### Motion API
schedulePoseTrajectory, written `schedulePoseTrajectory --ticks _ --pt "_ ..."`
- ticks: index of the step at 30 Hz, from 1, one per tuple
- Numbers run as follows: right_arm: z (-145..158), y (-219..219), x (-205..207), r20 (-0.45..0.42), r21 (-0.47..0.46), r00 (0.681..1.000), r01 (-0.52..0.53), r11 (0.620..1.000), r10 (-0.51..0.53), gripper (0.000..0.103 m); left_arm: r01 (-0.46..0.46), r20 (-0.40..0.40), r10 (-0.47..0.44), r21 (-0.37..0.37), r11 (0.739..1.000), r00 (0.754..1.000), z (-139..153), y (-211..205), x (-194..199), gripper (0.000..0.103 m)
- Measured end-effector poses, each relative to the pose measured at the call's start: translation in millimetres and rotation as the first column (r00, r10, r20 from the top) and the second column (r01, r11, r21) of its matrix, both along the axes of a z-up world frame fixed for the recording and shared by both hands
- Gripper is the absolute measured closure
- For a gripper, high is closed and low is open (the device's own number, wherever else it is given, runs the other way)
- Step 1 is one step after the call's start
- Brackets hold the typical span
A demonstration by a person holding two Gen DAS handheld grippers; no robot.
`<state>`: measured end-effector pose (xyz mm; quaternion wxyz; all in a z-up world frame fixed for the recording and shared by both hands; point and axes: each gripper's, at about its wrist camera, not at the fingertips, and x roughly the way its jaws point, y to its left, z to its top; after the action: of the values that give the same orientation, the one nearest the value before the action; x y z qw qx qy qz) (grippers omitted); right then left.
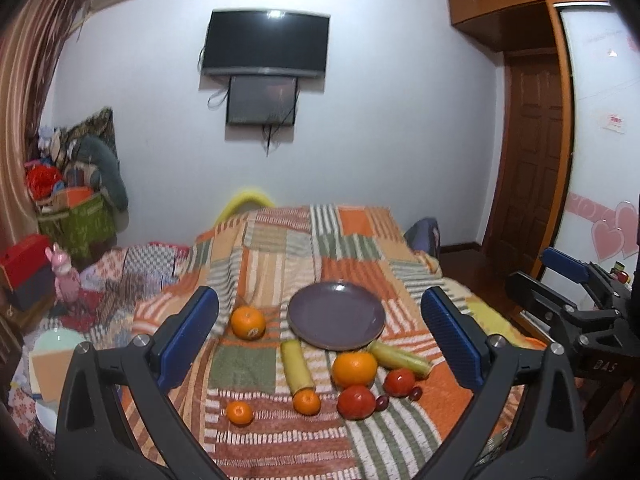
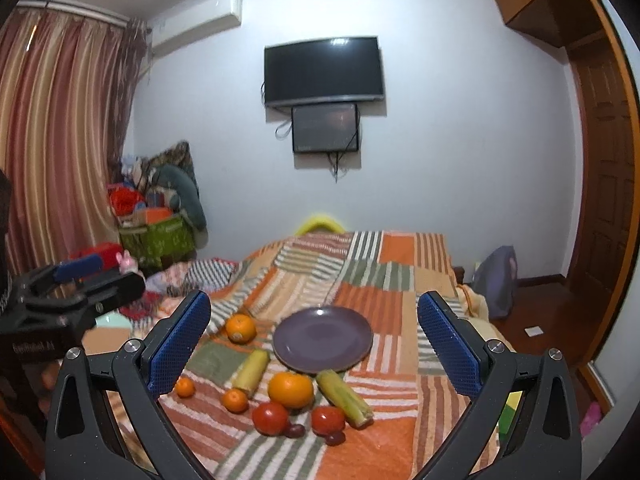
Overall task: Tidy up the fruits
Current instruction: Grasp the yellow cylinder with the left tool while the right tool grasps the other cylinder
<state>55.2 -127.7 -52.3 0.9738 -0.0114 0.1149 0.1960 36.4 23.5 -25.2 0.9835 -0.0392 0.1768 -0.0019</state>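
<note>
An empty purple plate (image 1: 336,316) (image 2: 322,338) lies on the patchwork blanket. In front of it lie a large orange (image 1: 354,369) (image 2: 290,389), two corn cobs (image 1: 297,366) (image 1: 399,358), two red tomatoes (image 1: 356,401) (image 1: 399,382), two dark grapes (image 1: 382,401), and two small mandarins (image 1: 306,402) (image 1: 239,413). Another orange (image 1: 248,322) (image 2: 240,328) sits left of the plate. My left gripper (image 1: 320,344) is open and empty, held above the fruit. My right gripper (image 2: 314,350) is open and empty too; it also shows at the right edge of the left wrist view (image 1: 568,280).
The blanket covers a bed (image 1: 280,240) against a white wall with a TV (image 1: 266,42). Bags and clutter (image 1: 76,208) stack at the left by curtains. A wooden door and wardrobe (image 1: 536,184) stand at the right.
</note>
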Motion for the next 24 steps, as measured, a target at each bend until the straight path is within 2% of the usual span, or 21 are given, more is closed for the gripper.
schedulePoseTrajectory --ticks 5,9,15,17,24 --pt "-20 3 18 -0.048 -0.076 0.999 0.004 0.997 -0.007 0.004 -0.014 -0.099 0.014 -0.001 1.000 0.995 -23 19 26 0.015" --pt "-37 4 34 -0.119 -0.121 0.993 -0.013 0.993 -0.002 0.018 -0.009 -0.170 0.006 -0.016 1.000 0.985 -44 31 43 0.023" --pt "-62 -4 67 -0.250 -0.135 0.968 -0.032 0.990 -0.003 0.040 -0.029 -0.270 0.026 -0.009 1.000 0.962 -77 41 71 0.026" --pt "-70 -6 78 -0.294 -0.129 0.956 -0.042 0.991 0.002 0.041 -0.024 -0.303 0.017 -0.021 0.999 0.953 -88 42 82 0.030" --pt "-100 -5 111 -0.398 -0.164 0.917 -0.076 0.983 0.005 0.041 -0.019 -0.429 -0.022 -0.091 0.996 0.903 -128 45 122 0.030"
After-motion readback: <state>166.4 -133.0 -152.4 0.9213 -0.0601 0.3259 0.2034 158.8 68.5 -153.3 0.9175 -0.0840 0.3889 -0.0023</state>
